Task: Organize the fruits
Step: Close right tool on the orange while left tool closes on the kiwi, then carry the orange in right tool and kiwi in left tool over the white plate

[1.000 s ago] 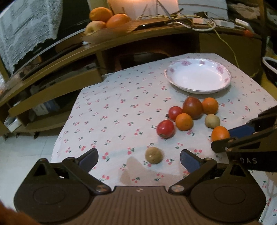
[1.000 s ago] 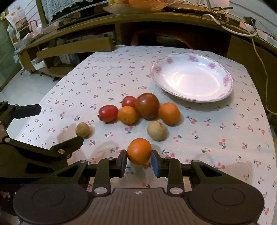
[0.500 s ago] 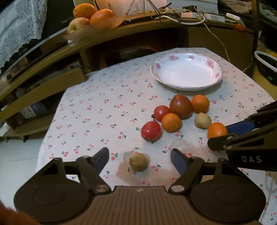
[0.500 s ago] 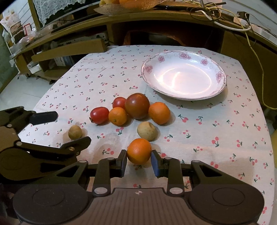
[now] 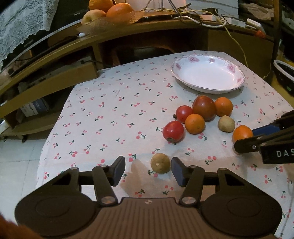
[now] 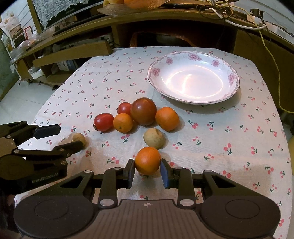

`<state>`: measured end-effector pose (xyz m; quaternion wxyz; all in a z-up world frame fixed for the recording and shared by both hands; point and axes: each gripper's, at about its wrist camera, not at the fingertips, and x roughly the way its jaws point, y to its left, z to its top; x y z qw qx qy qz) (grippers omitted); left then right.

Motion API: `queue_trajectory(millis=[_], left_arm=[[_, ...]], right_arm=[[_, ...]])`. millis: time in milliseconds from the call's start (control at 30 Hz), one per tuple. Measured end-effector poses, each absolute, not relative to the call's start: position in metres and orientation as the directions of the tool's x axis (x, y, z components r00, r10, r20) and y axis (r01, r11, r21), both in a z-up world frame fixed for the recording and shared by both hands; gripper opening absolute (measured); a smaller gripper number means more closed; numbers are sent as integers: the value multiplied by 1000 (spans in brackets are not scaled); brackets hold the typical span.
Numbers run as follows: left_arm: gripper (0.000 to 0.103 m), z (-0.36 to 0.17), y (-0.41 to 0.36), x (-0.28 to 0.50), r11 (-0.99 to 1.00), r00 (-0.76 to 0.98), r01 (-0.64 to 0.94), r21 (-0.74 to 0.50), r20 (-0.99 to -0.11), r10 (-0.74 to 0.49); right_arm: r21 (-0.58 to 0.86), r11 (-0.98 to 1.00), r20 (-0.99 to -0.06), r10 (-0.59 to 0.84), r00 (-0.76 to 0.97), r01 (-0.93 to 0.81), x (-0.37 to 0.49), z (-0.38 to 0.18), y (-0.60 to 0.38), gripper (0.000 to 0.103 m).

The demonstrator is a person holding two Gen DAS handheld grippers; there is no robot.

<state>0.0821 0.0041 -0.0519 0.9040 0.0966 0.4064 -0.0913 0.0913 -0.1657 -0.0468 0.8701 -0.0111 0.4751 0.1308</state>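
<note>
My left gripper (image 5: 148, 171) is open low over the cherry-print tablecloth (image 5: 110, 117), and a small brown fruit (image 5: 160, 163) lies between its fingers, nearer the right one. My right gripper (image 6: 148, 171) is shut on an orange (image 6: 148, 160) just above the cloth. Beyond it lie a beige fruit (image 6: 154, 138), two oranges (image 6: 167, 118), two red tomatoes (image 6: 103, 121) and a large dark tomato (image 6: 143, 111). The flowered white plate (image 6: 193, 80) sits empty at the far right. In the right wrist view the left gripper (image 6: 69, 137) brackets the brown fruit (image 6: 78, 138).
A curved wooden shelf unit stands behind the table, with a basket of oranges and an apple (image 5: 108, 12) and loose cables (image 5: 202, 16) on top. The table drops to white floor (image 5: 16, 165) on the left. A dark bowl (image 5: 284, 77) sits off the right edge.
My left gripper has moved forward over the small brown fruit and its fingers have narrowed around it. The right gripper has kept its hold on the orange with little movement.
</note>
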Motion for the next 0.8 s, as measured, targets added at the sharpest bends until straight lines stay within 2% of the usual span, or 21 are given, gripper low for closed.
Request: queue_trajectory(millis=[167, 300, 467, 533, 800], left_arm=[[59, -56, -6, 85, 957, 636, 273, 96, -765, -105], [41, -61, -13, 87, 953, 610, 289, 94, -785, -107], [35, -59, -16, 87, 952, 599, 288, 101, -795, -97], [30, -59, -20, 86, 949, 599, 293, 116, -796, -88], [30, -49, -26, 81, 939, 613, 314, 140, -785, -88]], right_arm=[[106, 964, -830, 220, 512, -243, 91, -46, -164, 32], [103, 964, -829, 219, 514, -244, 91, -45, -163, 32], [97, 965, -816, 217, 535, -244, 88, -38, -164, 32], [93, 966, -812, 215, 542, -243, 86, -36, -165, 32], [78, 969, -793, 203, 574, -235, 82, -26, -171, 32]])
